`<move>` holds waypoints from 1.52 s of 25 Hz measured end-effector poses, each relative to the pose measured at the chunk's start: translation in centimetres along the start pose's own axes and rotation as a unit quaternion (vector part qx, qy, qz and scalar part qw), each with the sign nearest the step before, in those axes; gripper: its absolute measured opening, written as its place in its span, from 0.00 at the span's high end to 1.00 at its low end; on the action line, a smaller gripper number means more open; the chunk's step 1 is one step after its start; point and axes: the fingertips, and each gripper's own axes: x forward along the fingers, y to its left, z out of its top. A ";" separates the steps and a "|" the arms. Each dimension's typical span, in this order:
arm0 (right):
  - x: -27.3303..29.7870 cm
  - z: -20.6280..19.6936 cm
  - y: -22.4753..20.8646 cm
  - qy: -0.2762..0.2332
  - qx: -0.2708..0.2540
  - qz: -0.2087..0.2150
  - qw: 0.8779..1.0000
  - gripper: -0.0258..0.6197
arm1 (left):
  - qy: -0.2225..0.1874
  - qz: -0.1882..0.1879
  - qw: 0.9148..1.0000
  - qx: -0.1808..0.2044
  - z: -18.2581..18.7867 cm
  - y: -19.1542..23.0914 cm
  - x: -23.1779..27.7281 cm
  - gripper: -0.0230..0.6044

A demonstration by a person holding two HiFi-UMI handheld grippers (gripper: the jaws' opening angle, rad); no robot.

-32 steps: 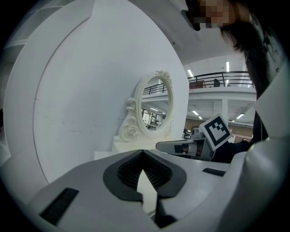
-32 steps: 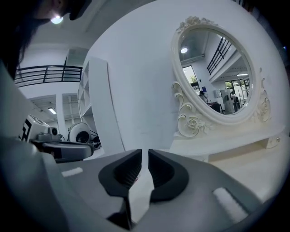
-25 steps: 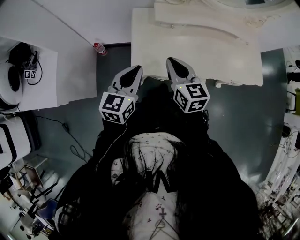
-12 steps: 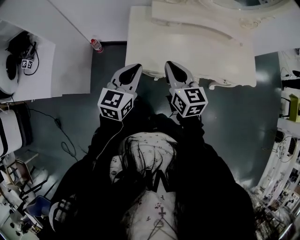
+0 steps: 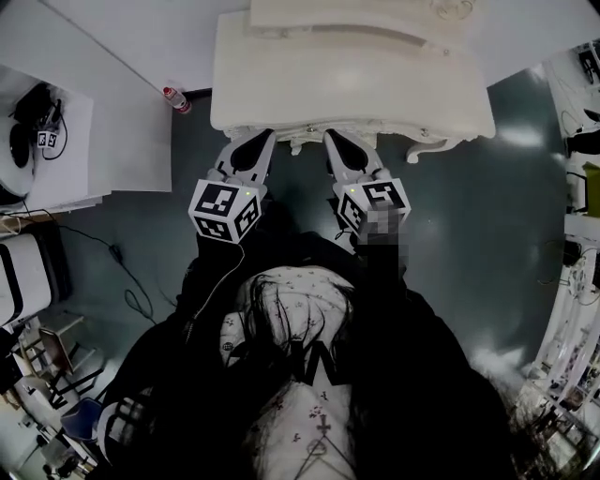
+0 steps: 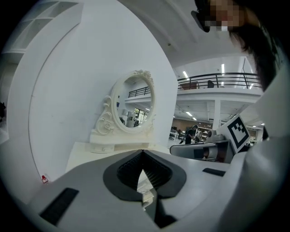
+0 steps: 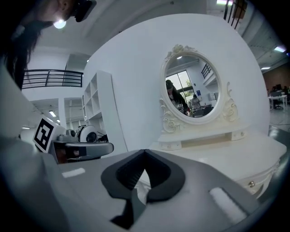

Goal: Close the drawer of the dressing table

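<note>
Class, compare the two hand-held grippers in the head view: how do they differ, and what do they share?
The left hand-held gripper slants rightward; the right hand-held gripper slants leftward, so their tips converge. The left one points near the dressing table's left end, the right one near its middle. Both are shut, hold nothing, and reach its front edge.

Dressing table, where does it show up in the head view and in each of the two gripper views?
Head view: dressing table at top centre, its pale top seen from above.
Left gripper view: lower left, its top beyond the jaws.
Right gripper view: lower right, its top and curved front edge.
Shared landmark: the mirror base at the table's back.
</note>
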 end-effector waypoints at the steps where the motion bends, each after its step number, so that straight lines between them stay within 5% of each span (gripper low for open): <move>1: -1.1 -0.2 -0.3 -0.001 0.001 0.001 1.000 0.95 | 0.002 -0.003 1.000 0.002 -0.4 -1.4 -0.1 0.96; 7: -6.6 -2.2 -0.5 0.007 0.000 0.028 1.000 0.95 | 0.013 0.006 1.000 0.007 -3.5 -8.0 -1.7 0.96; 17: -11.5 -4.7 1.7 0.013 0.008 0.052 0.999 0.95 | 0.027 0.019 0.999 0.020 -5.5 -12.9 -5.3 0.96; 38: -11.5 -8.8 13.1 0.045 -0.012 0.061 0.997 0.95 | 0.019 0.016 1.000 0.008 -7.7 -10.6 -15.8 0.96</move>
